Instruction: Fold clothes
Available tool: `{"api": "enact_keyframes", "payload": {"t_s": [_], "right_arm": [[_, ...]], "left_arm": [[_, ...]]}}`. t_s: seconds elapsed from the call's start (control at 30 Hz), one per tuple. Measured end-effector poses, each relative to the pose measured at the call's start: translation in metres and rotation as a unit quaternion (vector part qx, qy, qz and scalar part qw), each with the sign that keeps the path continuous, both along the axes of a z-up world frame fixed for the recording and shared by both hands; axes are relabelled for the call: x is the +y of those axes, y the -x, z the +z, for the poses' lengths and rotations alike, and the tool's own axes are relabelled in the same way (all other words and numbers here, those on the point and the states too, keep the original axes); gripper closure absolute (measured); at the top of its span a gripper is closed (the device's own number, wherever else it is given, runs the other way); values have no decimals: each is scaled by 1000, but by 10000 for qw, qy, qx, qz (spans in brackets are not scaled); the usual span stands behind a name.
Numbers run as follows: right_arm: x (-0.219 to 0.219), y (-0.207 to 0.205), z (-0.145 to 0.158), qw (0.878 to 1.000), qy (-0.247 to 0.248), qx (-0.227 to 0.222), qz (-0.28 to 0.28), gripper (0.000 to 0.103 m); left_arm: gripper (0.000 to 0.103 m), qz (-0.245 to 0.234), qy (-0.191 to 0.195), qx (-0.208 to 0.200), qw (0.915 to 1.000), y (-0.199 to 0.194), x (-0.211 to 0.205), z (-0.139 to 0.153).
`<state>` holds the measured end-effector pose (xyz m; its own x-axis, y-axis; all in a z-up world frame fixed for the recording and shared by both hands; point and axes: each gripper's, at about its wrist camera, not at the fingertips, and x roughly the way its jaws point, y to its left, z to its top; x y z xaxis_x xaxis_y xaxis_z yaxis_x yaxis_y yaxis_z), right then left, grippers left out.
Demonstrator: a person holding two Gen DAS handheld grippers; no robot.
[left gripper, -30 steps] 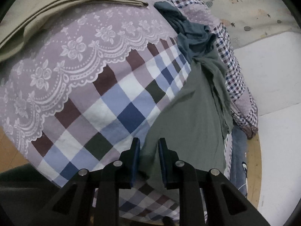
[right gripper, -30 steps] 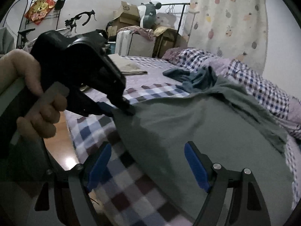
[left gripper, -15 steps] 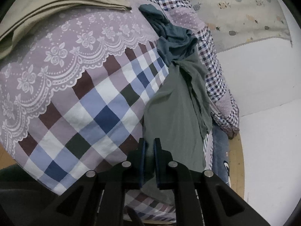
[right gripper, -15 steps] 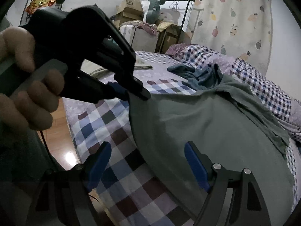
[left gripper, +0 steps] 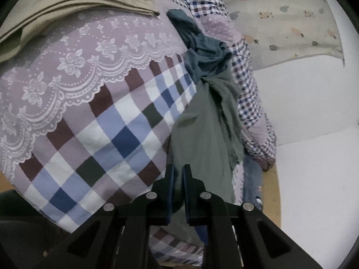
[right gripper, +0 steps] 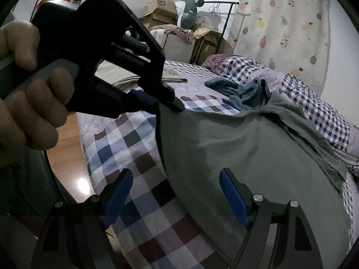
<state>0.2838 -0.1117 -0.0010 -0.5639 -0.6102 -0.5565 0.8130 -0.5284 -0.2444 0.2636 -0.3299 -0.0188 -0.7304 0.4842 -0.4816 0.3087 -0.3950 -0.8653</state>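
clamping green shirt (left gripper: 202,134) w/ left tongs (left gripper: 177,174); right tongs (right gripper: 175,192) apart; box print unreadable.

left tool (left gripper: 177,177): black, blue pads, silver screws | right tool (right gripper: 175,192): black, blue pads

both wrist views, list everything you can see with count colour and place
grey-green cotton garment: one, spread on the bed, near corner pinched and lifted
dark teal crumpled garment: one, beyond the grey-green one
beige folded cloth: one, far side of the bed
checked patchwork bedspread with lace border: one, purple, blue, white, covers the bed
small-check quilt: one, bunched by the wall
fruit-print curtain: one, cream, on the wall
cardboard boxes: several, brown, behind the bed
plush toy: one, grey, on the boxes
wooden floor: orange-brown
left gripper: black, blue fingers shut on the garment
right gripper: fingers open above the hem
hand: one, holding the left gripper
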Motion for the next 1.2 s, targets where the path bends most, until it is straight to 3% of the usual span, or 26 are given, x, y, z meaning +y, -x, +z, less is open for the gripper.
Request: {"api": "enact_keyframes", "payload": {"t_s": [0.13,0.4,0.7,0.87,1.0,1.1,1.2], "right_arm": [[0,2,-1,10000,6,-11,-22,23],[-3,5,0,10000,26,42,-36,26],[-9,6,-3,9996,-99,276,49,46],[-14,10,-8,9988,-266,407,40,72],[-17,8,-8,9985,-271,455,151,71],[-20,-4,-8,9968,-267,651,381,59],[-25,-9,-13,9953,-359,806,405,57]], "left_arm": [[96,81,-274,6,9996,-1,-3,-5],[96,83,-397,-21,9992,-2,-3,-9],[96,93,-553,-90,9984,-4,-4,-15],[96,143,-593,-194,9980,-5,-5,-20],[96,166,-635,-170,9977,-6,-7,-21],[98,99,-673,105,9976,-7,-6,-13],[100,-1,-770,338,9965,-6,-4,-7]]}}
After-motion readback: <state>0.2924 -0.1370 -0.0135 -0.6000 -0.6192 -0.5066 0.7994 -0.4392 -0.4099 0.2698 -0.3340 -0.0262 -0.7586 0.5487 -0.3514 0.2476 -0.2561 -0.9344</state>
